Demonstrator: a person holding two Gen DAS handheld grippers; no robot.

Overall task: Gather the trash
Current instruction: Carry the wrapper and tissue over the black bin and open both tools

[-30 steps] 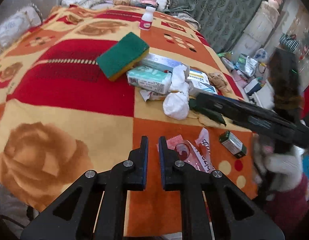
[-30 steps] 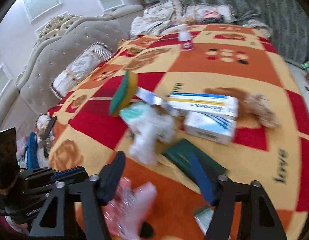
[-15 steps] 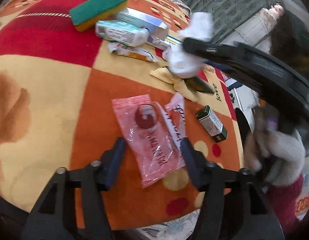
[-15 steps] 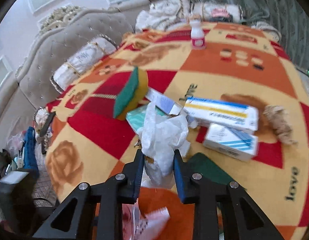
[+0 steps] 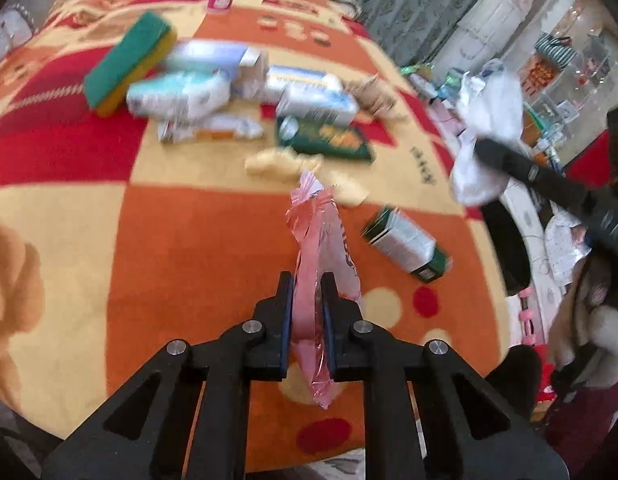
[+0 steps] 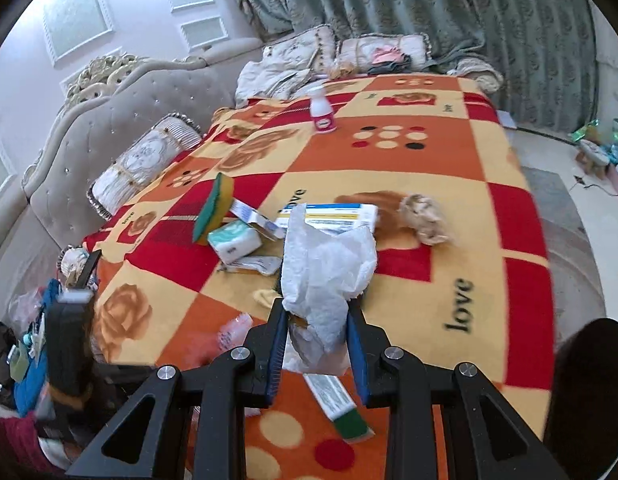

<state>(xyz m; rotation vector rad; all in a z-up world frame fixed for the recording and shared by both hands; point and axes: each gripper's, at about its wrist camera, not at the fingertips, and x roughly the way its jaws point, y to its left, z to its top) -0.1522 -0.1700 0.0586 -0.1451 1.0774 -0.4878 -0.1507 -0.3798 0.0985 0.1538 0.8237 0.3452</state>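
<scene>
Left tool clamped on pink plastic wrapper, lifted off the near edge of the blanket-covered bed; right tool, jaws just closed, grips crumpled white tissue wad, held clear of the bed past its right edge in the left view. Judgement: both pieces secured, so keep both grips firm, carry level toward wherever the bin is (not in view), avoid snagging the wrapper's loose tail. Remaining, mid-bed and farther: small green carton, boxes, green-yellow sponge, white bottle near far edge.
</scene>
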